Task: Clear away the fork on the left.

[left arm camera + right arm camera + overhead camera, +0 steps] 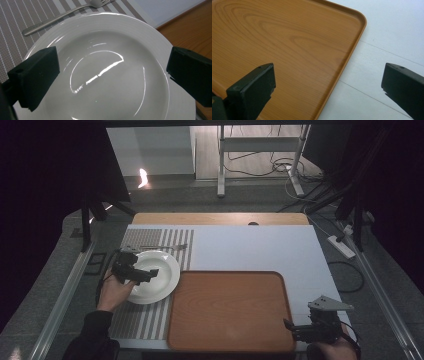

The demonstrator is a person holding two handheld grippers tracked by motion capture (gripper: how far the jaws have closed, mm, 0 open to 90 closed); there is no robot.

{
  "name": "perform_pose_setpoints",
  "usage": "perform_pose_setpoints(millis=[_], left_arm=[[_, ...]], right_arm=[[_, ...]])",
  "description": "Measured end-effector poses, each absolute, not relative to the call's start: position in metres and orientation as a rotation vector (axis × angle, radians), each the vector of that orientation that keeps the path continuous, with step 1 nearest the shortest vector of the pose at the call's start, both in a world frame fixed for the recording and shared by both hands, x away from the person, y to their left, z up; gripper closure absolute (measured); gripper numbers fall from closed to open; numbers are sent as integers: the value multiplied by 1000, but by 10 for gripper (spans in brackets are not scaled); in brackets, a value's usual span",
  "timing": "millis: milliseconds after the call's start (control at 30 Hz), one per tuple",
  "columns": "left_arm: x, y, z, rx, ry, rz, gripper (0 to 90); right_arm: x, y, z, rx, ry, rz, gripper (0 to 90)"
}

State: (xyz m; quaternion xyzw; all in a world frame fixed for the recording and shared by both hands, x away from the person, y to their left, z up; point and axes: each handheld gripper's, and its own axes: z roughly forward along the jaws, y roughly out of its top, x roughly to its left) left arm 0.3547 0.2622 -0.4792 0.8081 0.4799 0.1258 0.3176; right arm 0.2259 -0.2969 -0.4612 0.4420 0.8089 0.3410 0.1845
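At the far left, the grey-and-white striped woven placemat [150,317] carries the round white ceramic plate [162,280], and a silver metal fork [165,248] lies on the mat just beyond the plate's far rim, apart from it. Your left gripper [142,276] hovers over the plate's near-left part with its jaws spread wide and nothing between them; in the left gripper view they straddle the plate's well [107,75] without touching it.

The step in hand looks like taking hold of the plate, probably to carry it across to the tray. To do it well, don't close over the well: the glazed surface is slick and gives the jaws nothing to bite. Slide back to the rim nearest your hand, put one jaw under the lip and one on top, then close firmly before lifting. Keep the plate level as it rises, and lift it clear of the mat so the mat doesn't drag.

To the right of the mat, touching or just overlapping its edge, lies the rectangular brown wooden tray [230,340] with rounded corners, on the white tabletop [260,247]. Your right gripper [300,330] waits by the tray's near-right corner, jaws also wide apart and empty, one above the tray [287,45] and one above the tabletop. Leave it there, out of the plate's path.
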Motion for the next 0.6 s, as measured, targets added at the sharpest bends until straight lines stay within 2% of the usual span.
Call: perform_pose_setpoints(millis=[600], left_arm=[[397,263,-488,2153,1280,324,0]], right_arm=[[227,-299,-461,1265,2280,994,0]])
